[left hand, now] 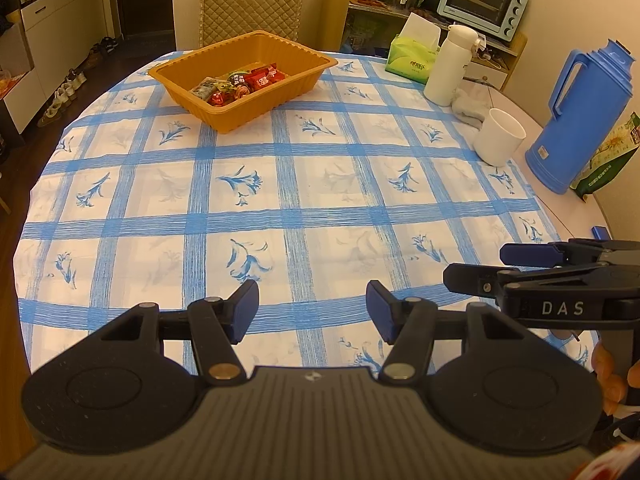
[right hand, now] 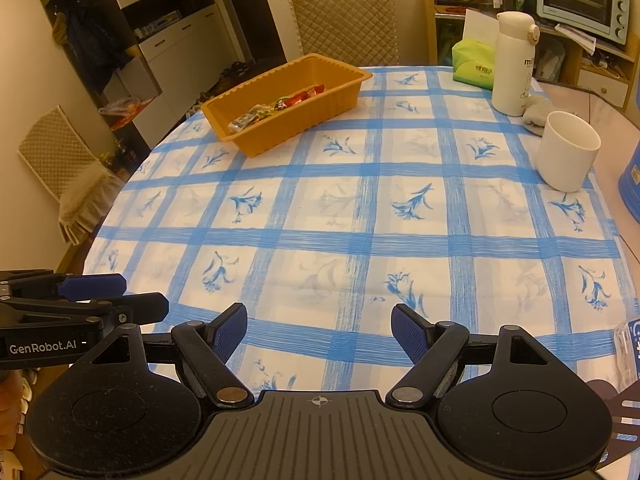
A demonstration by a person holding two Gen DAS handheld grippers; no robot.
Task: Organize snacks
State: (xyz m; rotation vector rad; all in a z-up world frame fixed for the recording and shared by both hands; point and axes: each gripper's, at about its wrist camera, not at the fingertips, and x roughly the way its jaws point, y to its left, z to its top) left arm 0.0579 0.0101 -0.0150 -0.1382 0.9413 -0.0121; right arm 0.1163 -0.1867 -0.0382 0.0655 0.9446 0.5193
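Both tools, left (left hand: 312, 310) and right (right hand: 319, 330), are held wide open and empty at the frame bottom; snacks (left hand: 240, 84) are seen gathered in the tray (left hand: 224, 118), upper left on the bench (left hand: 320, 200), so sorting appears finished, only a check remaining.

Snacks (left hand: 240, 84) in tray (left hand: 276, 98) (table's far side); cup (left hand: 500, 136) right, beside flask (left hand: 582, 120).

Orange ribbed plastic tray (left hand: 280, 92), rectangular, upright, open-topped; we find it near the table's far edge. Inside, we count a small cluster of wrapped snacks (left hand: 240, 84), red, green and dark packets, lying loose on its floor.
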